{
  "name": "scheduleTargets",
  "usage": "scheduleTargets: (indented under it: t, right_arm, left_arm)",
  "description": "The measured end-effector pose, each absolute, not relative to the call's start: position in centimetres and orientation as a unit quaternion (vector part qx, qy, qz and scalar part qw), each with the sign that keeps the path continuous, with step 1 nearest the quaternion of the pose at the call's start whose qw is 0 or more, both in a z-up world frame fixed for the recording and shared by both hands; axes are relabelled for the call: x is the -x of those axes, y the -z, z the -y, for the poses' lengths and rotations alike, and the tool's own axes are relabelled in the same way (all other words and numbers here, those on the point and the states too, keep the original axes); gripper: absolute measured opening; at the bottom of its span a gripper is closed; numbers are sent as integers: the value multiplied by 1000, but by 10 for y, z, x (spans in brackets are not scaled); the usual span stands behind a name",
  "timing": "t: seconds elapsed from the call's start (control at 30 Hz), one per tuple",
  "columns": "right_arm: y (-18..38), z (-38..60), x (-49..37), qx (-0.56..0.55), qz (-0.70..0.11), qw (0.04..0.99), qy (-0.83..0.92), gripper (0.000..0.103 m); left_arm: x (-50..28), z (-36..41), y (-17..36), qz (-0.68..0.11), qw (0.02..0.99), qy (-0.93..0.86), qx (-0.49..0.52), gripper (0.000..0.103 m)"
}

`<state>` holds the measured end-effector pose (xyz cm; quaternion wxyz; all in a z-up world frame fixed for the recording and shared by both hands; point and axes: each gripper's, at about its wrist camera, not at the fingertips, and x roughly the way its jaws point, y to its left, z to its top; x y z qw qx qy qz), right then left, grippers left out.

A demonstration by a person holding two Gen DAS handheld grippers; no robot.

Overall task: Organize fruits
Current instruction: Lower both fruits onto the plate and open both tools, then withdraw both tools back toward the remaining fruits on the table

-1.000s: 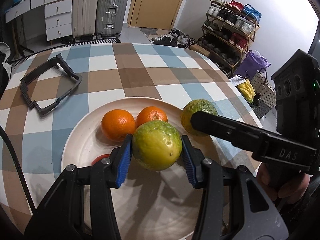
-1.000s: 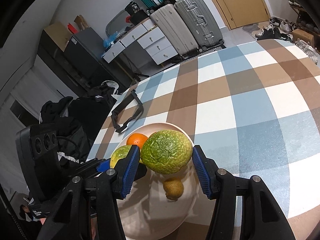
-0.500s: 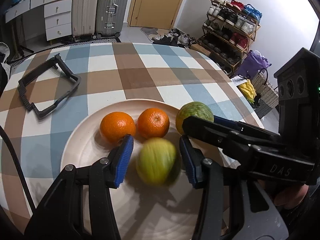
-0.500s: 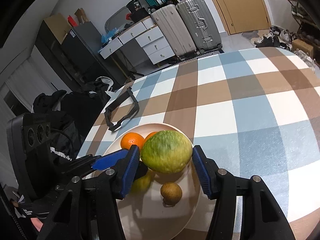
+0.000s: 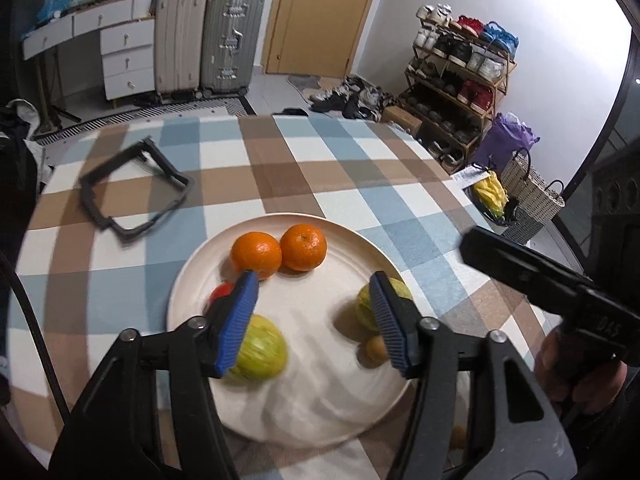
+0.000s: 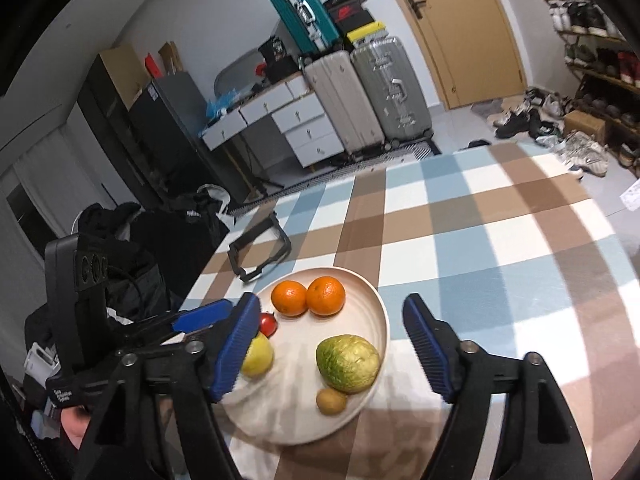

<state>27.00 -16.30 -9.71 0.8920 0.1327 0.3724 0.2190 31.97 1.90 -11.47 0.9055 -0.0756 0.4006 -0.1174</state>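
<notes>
Cream-coloured and round, the plate (image 6: 378,308) is set on a worktop (image 6: 500,248) covered with a blue, brown and white checked cloth, and all the fruit is gathered on it. Two oranges (image 5: 280,252) are placed side by side, touching, at the far part of the plate. A yellow-green fruit (image 5: 262,354) is seen at the near left of the plate, partly hidden behind the left finger of the left hand-held gripper (image 5: 314,320). That hand-held gripper is held wide above the plate with nothing between its blue pads (image 5: 236,322). A small red fruit (image 6: 268,324) is found just beside the yellow-green one, towards the oranges.

In the right wrist view, a large green bumpy fruit (image 6: 347,362) is seen lying on the right part of the plate, near its rim, with a small brown fruit (image 6: 331,400) just in front of it. The right hand-held gripper (image 6: 332,348) is spread wide and holds nothing; the bumpy fruit is framed between its two fingers but is touched by neither, and the right finger is held out over the cloth beyond the plate's rim. A black frame (image 5: 134,194) is laid on the cloth well apart from the plate, at the far left.
</notes>
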Motion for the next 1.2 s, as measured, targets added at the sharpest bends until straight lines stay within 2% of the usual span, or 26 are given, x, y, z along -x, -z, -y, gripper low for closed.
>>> scheduleTargets:
  t: [0.1,0.2,0.27,0.5,0.7,0.9,1.2]
  right_arm:
    - [84,169,-244,-130,-353,901,-215,92]
    - [75,173,-223,-127,-337,909,-210,100]
    - [70,174,-207,-123,-326,913,-210,102]
    - [62,170,-162,-99,-306,921,-218,103]
    - [59,165,-128,-83,-285,929,-219,103]
    - [61,158,-102,-61,-268,937,-216,103]
    - [89,162,-80,-53,-301,932,-196,103]
  left_arm:
    - [-298,-24,101,-383,915,106,73,69]
    - [-273,-28,90,-366,924,91,65,79]
    - [-256,-30,84,-353,930,82,61,81]
    - [-208,-30,75,-340,937,61,50,84]
    - [-169,-27,68,-321,946,34,40,100]
    - [-141,-20,65,-312,949,29,32,102]
    - [-118,-15,87,-326,944,28,39,102]
